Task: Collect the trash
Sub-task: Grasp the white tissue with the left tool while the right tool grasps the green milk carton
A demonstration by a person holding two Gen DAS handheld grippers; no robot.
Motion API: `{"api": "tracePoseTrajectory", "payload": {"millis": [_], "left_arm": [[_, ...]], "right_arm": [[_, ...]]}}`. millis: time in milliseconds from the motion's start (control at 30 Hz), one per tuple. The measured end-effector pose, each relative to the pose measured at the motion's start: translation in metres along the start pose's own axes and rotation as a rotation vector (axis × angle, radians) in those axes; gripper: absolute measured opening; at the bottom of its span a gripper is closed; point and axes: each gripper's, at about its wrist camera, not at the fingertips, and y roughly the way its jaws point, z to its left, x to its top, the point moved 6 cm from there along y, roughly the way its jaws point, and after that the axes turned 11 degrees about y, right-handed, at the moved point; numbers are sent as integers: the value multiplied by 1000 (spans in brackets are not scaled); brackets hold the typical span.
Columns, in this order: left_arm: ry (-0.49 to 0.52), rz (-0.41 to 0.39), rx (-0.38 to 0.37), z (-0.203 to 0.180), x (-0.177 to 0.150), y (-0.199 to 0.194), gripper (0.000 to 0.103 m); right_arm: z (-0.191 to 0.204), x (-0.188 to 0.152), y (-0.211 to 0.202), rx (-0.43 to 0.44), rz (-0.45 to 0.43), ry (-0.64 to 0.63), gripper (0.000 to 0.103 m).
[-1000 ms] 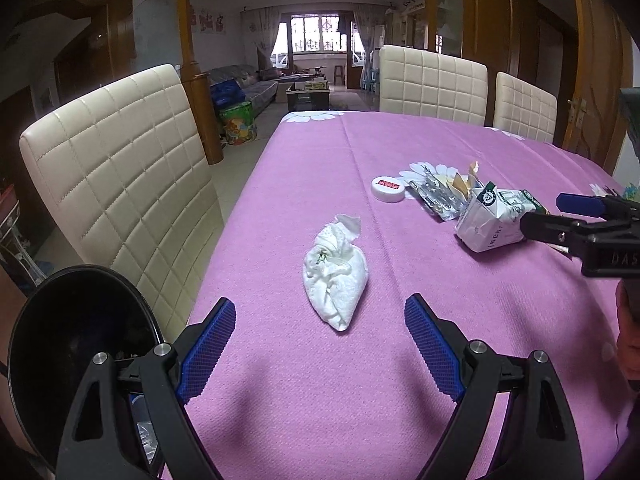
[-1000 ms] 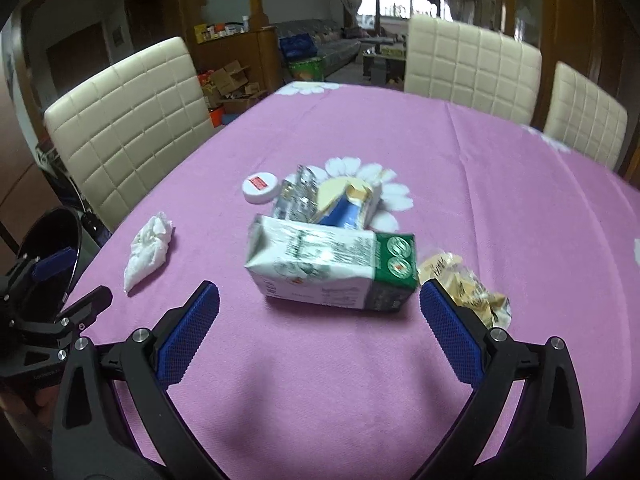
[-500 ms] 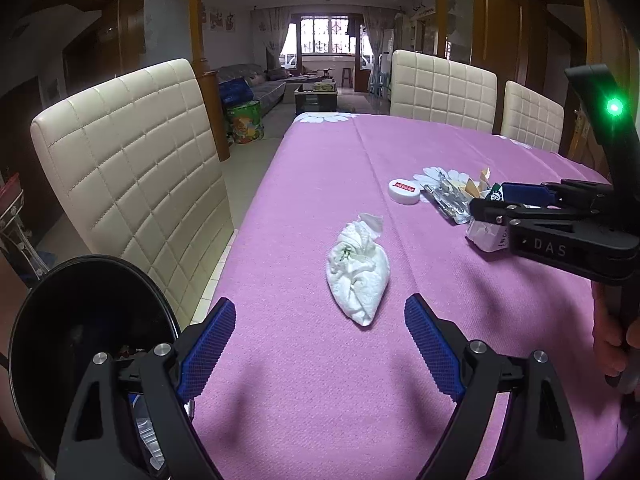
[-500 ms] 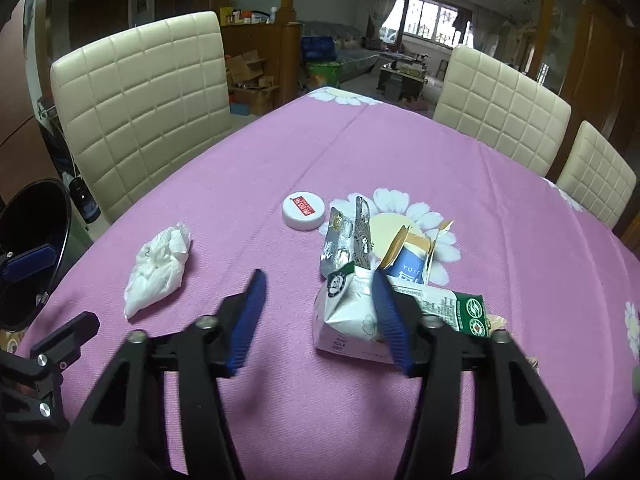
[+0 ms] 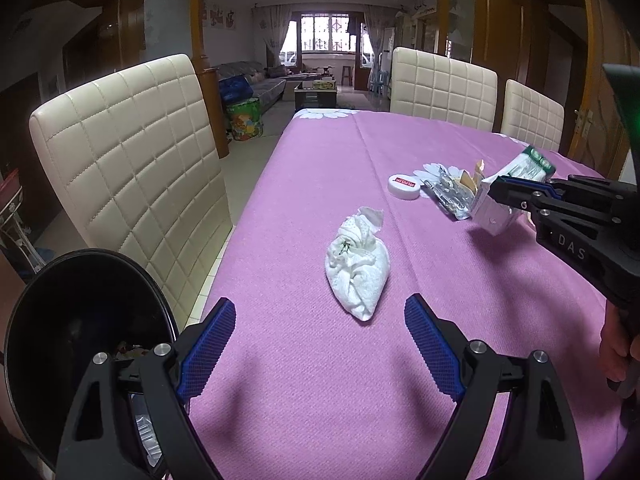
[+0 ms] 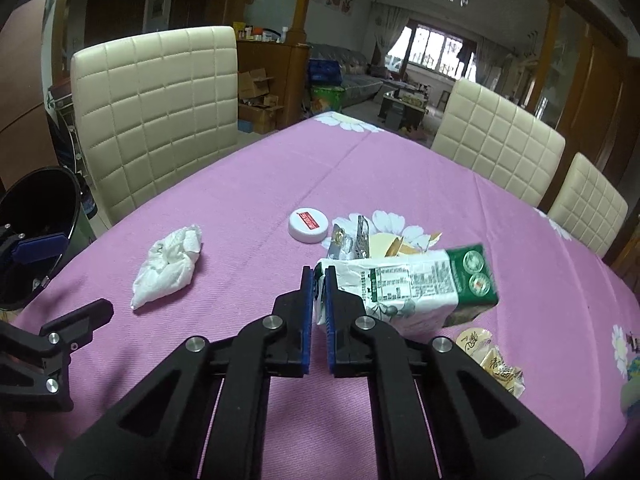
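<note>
One item, the milk carton [image 6: 404, 292], is now pinched at its torn top edge by the right gripper [image 6: 319, 280], whose jaws were spread wide around it a second ago; it is lifted clear of the tabletop [image 6: 280, 168], tilted, with its shadow beneath. The first pick is judged done, and carriage to the black bin [image 5: 80, 320] at the left edge is judged next. The crumpled tissue [image 5: 358, 268] is framed, untouched, by the left gripper [image 5: 316, 328], which is held wide open. A white cap [image 6: 308, 225] and wrappers [image 6: 352, 240] are left lying.
</note>
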Motion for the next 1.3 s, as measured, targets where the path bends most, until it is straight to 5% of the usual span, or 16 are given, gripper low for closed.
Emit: {"api": "tracePoseTrajectory", "payload": {"millis": [333,433,633,800,833,967,1067,1300], "left_arm": [[15,16,0,3,5,10,84],[56,44,-33,-6,13,23,84],[157,88,23,-19,27,51,84],[135,125,-27,-19,28,66,84],[134,126,-30,-18,28,66,82],[126,146,-69,-21,26,69,32],[143,132,-62,-25,26,63,19],[150,93,-36,-24,24,46,12]], "right_arm": [[11,-1,-14,-5,-32,-46,5],[11,-2,-12,-6,-29,-44,5],[9,-1,-11,-22,-36,-48,5],[6,1,-9,-21,-34,-38,5],[6,1,-9,-21,-34,-38,5],[8,1,-10,-19,-35,-48,6],[12,2,-13,-13,-39,-59,6],[21,2,-20,2,-48,-84,6]]}}
